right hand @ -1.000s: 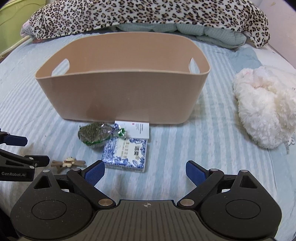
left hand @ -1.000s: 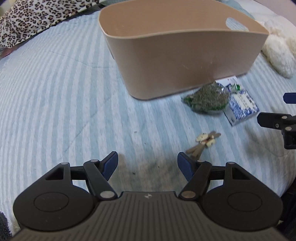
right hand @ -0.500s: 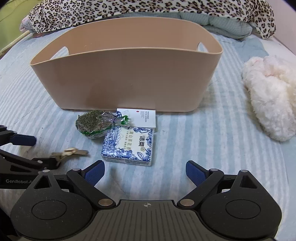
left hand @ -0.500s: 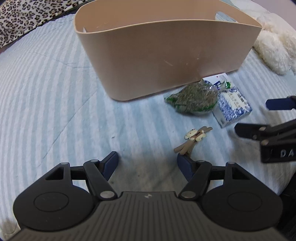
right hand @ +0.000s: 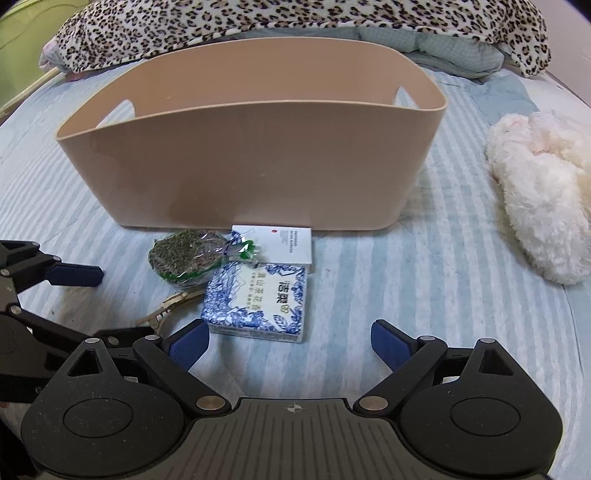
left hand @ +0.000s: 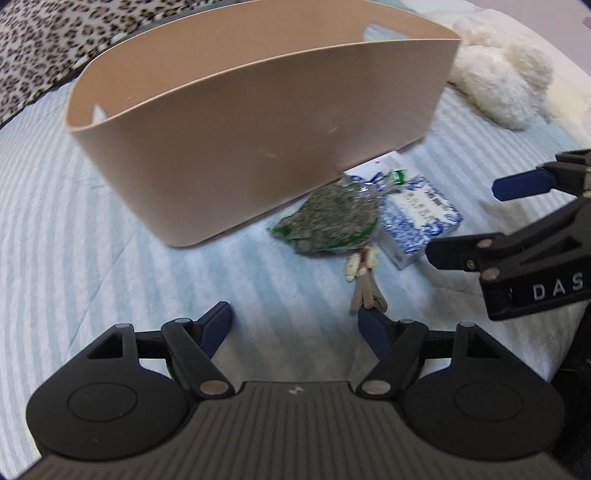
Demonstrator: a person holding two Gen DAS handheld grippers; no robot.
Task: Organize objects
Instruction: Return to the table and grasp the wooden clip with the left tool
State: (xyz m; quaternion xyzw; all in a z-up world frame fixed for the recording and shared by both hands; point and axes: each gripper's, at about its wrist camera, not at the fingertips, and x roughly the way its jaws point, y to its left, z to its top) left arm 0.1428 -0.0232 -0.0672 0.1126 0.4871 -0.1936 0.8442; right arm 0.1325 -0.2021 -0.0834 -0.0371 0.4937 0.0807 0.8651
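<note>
A beige plastic tub (left hand: 236, 147) (right hand: 258, 166) stands on the striped bed. In front of it lie a clear bag of green dried herbs (left hand: 332, 218) (right hand: 184, 258), a blue-and-white patterned box (left hand: 417, 221) (right hand: 258, 299), a white card box (right hand: 288, 243) and a small wooden hair clip (left hand: 364, 273) (right hand: 166, 310). My left gripper (left hand: 295, 325) is open and empty, with the clip's end just past its right fingertip. My right gripper (right hand: 290, 341) is open and empty, just short of the patterned box.
A fluffy white plush (right hand: 543, 195) (left hand: 498, 74) lies to the right of the tub. A leopard-print blanket (right hand: 295, 26) is heaped behind it. The striped bedding (left hand: 74, 240) stretches to the left.
Both grippers have moved forward toward the objects. The left one has swung right, so the clip now sits by its right fingertip. Both stay open.
</note>
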